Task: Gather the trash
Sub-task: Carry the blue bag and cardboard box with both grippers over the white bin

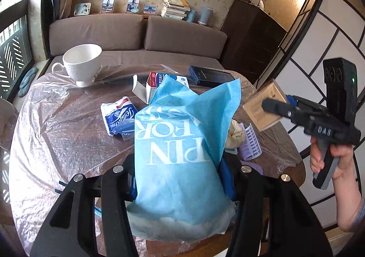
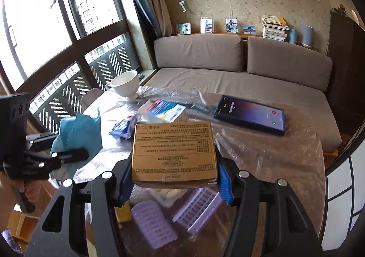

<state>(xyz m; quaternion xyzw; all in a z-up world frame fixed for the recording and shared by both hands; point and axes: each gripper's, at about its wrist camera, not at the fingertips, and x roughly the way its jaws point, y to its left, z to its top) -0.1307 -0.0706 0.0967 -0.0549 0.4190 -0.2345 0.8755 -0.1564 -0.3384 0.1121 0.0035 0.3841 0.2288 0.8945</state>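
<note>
My left gripper (image 1: 180, 179) is shut on a light blue bag (image 1: 180, 154) with white letters, held upright above the table; it also shows in the right wrist view (image 2: 77, 133). My right gripper (image 2: 174, 179) is shut on a gold cardboard box (image 2: 174, 149), held above the table; it shows in the left wrist view (image 1: 264, 106) at the right. On the table lie a blue tissue pack (image 1: 119, 117), a red, white and blue carton (image 1: 155, 85), a crumpled paper wad (image 1: 235, 133) and purple hair rollers (image 2: 152, 227).
A round wooden table under clear plastic film (image 1: 57, 131) holds a white cup (image 1: 81, 63) at the far left and a phone in a dark case (image 2: 251, 115) at the far right. A brown sofa (image 2: 228, 67) stands behind, a folding screen (image 1: 319, 40) at the right.
</note>
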